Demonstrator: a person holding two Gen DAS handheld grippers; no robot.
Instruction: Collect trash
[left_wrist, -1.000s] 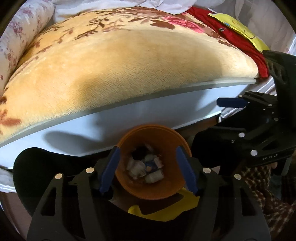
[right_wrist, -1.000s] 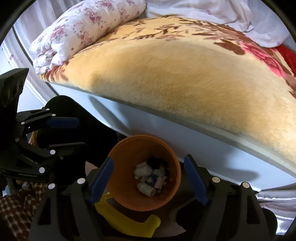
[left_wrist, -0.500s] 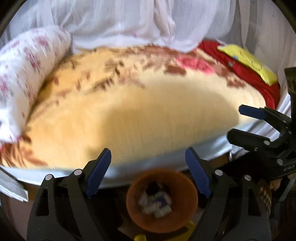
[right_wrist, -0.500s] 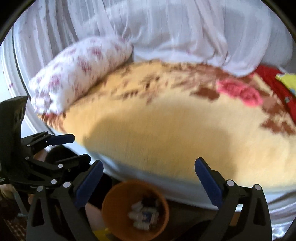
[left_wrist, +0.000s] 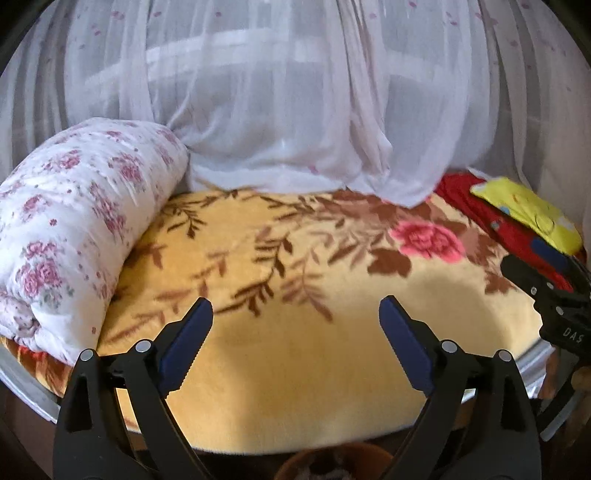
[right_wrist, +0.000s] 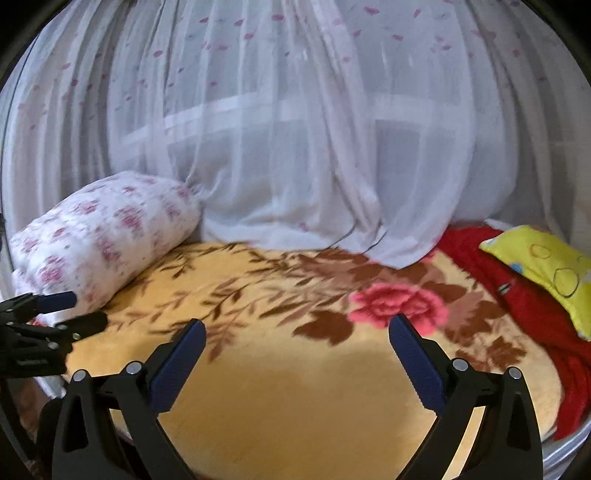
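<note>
Orange bin (left_wrist: 334, 463), rim only, sits at bottom edge of left view below the bed's near edge, contents blurred. Left gripper (left_wrist: 295, 325) and right gripper (right_wrist: 297, 345) both spread wide, holding nothing, over yellow floral blanket (left_wrist: 295, 350). Farther: rolled floral quilt (left_wrist: 74, 229) (left), red cloth (right_wrist: 517, 295) w/ yellow pillow (right_wrist: 546, 269), then sheer curtain (right_wrist: 295, 129).
</note>
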